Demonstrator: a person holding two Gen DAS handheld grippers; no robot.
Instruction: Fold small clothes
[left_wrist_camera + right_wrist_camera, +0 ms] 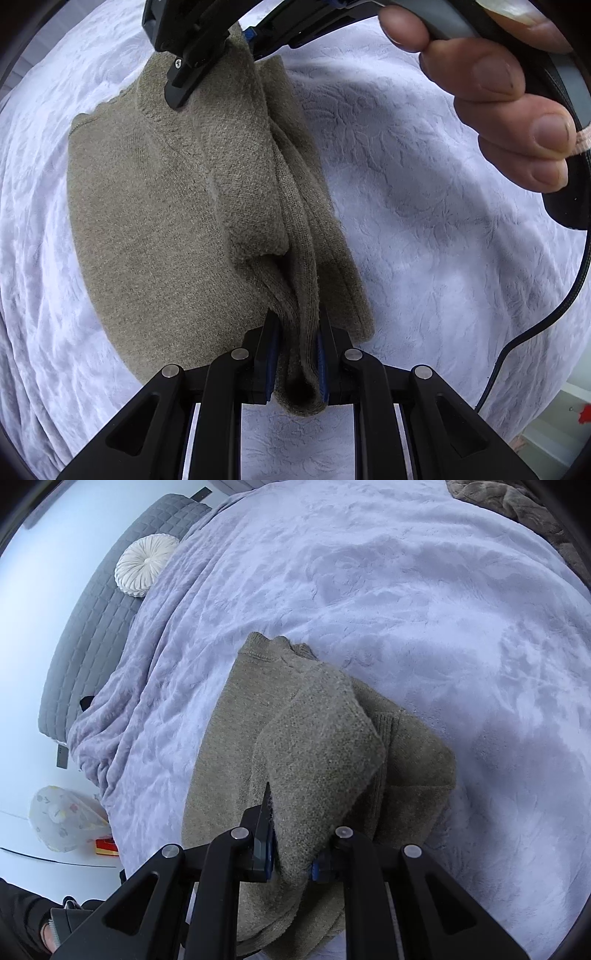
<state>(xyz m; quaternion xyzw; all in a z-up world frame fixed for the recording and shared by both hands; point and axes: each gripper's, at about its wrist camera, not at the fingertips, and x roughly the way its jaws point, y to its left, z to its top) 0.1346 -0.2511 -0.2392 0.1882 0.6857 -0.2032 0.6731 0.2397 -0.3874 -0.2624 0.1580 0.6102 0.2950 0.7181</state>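
Presently listed: one olive knit garment point(295, 746), lying mid-bedspread point(406, 590), far from its edges. Left gripper point(295, 354) and right gripper point(291, 849) each clamped a bunched edge, lifting that side, apparently to carry a fold across.

White embossed plush blanket point(388, 576) is spread over the whole bed, floral pattern visible in the pile. Grey quilted headboard point(96, 613) is seen at 10 o'clock in the right wrist view, with a round white pleated cushion point(146, 565) propped against it. A brown fuzzy throw point(517, 506) is bunched at 1 o'clock. A translucent patterned bag point(62, 818) is on the floor at 8 o'clock, a small red-and-yellow box point(107, 847) just beside it.
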